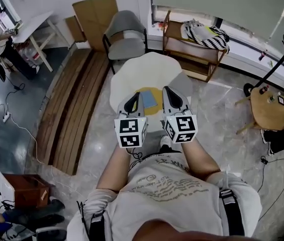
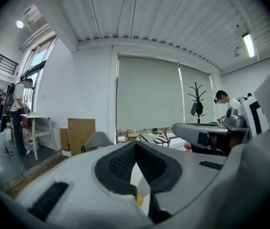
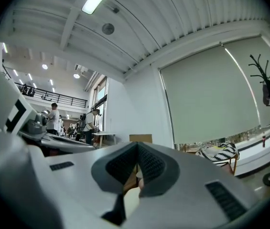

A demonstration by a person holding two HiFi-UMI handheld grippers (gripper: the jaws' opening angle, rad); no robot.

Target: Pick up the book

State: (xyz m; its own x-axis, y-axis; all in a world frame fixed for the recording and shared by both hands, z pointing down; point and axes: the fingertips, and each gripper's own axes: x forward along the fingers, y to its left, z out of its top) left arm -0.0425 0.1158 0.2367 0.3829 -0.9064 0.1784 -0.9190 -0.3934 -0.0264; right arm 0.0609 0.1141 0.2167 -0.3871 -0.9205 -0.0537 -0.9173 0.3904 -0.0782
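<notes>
Grey claws (image 1: 134, 96) (image 1: 171, 91), marker cubes (image 1: 130, 132), white tee (image 1: 172, 195), blk straps (image 1: 230, 210)

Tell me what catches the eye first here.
The left gripper and right gripper, both shut, hover side by side over a white round table. The book, blue on yellow, lies on it between them. Beyond stand a grey chair and a wooden shelf holding zigzag fabric.

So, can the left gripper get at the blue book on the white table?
Probably yes: the left gripper hangs right beside the book over the table with nothing between them, but its jaws are shut and must open first.
</notes>
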